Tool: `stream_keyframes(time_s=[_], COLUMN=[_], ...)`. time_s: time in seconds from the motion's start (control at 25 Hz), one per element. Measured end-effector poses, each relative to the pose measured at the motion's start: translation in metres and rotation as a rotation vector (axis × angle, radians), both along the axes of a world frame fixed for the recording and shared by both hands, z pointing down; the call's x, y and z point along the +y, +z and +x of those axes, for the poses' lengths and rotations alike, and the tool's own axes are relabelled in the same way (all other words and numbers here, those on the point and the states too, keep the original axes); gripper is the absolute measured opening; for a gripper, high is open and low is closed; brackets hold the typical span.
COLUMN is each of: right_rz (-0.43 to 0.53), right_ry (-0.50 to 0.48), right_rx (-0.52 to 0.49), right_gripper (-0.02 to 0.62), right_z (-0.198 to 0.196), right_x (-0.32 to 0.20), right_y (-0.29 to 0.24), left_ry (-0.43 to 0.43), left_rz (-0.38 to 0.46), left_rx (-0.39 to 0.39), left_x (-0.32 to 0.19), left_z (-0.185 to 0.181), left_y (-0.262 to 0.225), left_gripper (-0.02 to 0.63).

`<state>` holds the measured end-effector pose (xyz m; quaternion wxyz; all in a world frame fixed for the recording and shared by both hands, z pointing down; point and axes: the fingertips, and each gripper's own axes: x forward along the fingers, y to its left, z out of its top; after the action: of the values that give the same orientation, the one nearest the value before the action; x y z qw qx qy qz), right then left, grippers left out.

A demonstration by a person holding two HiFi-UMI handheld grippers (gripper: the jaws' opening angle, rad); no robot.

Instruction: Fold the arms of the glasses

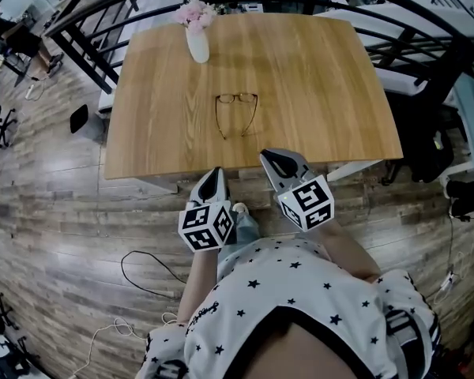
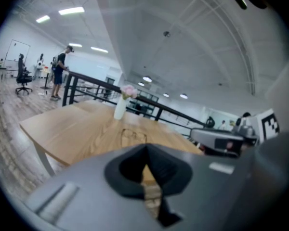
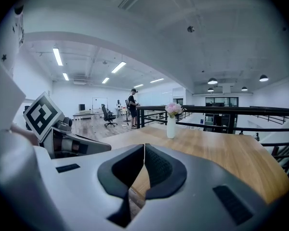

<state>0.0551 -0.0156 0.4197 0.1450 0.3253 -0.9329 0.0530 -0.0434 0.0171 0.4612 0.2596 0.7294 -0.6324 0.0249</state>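
A pair of thin-framed glasses (image 1: 236, 112) lies near the middle of the wooden table (image 1: 316, 77), lenses at the far side, both arms spread open toward me. The left gripper view catches the glasses (image 2: 134, 136) faintly just beyond the jaws. My left gripper (image 1: 214, 179) hangs at the table's near edge, short of the glasses, jaws shut on nothing. My right gripper (image 1: 278, 162) sits beside it over the near edge, also shut and empty. In their own views the left gripper (image 2: 147, 150) and right gripper (image 3: 143, 147) show jaw tips meeting.
A white vase with pink flowers (image 1: 196, 31) stands at the table's far left, also seen as the vase (image 3: 171, 121) ahead of the right gripper. Black railings (image 1: 87, 22) run behind the table. Cables (image 1: 146, 279) lie on the wooden floor. People stand far off (image 2: 61, 73).
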Motion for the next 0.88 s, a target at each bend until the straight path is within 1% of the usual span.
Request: stream_keyframes(time_s=[0.32,0.88], right_rz=[-0.005,0.003], right_ry=[0.008,0.02], right_rx=[0.024,0.052], right_gripper=[0.018,0.018], right_z=[-0.034,-0.066], right_x=[-0.046,-0.116], right_y=[0.0,0.005], left_ry=[0.025,0.072], left_rz=[-0.012,-0.018], left_rx=[-0.002,-0.003], left_x=[-0.046,-0.115], left_z=[-0.033,-0.06], left_y=[-0.001,0.006], left_gripper=[0.006,0.006])
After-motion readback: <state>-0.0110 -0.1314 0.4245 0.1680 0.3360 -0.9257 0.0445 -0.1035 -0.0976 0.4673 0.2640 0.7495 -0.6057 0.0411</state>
